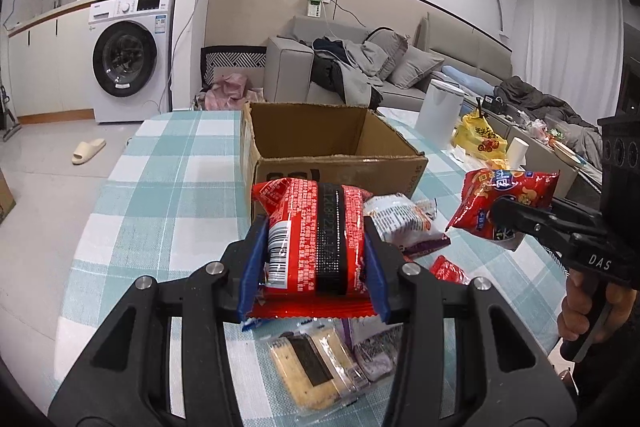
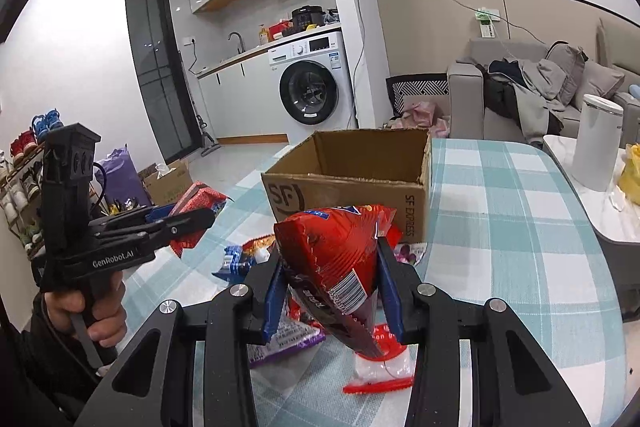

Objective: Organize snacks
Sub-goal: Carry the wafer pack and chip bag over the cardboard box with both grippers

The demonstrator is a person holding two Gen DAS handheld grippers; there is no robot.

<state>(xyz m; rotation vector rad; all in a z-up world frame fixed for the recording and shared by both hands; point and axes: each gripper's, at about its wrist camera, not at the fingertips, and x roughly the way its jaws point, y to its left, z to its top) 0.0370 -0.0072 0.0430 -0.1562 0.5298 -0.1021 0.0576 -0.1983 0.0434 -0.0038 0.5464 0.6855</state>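
my left gripper (image 1: pixel 316 247) is closed on a red snack packet (image 1: pixel 310 239), its blue pads (image 1: pixel 254 263) pressing both sides; the packet is held clear of the table, barcode side toward the camera, just in front of the cardboard box (image 1: pixel 332 147). my right gripper (image 2: pixel 330 287) is clamped on a red chip bag (image 2: pixel 332 251), squeezed narrow between the pads and tilted, also lifted off the table and near the box's printed front wall. the box stands open, flaps up; its inside floor is not visible from either view. below the left gripper on the table lie a clear-wrapped cracker pack (image 1: pixel 308 371) and a purple packet (image 1: pixel 374 347); a white packet (image 1: pixel 400 219) sits beside the box. below the right gripper a red-and-white wrapper (image 2: pixel 382 367) lies flat. the table carries a teal-and-white checked cloth (image 1: pixel 168 167). beyond it, a white cylindrical bin (image 1: pixel 438 115), a yellow bag (image 1: pixel 478 139), a grey sofa (image 1: pixel 400 67) and a washing machine (image 1: pixel 128 59).
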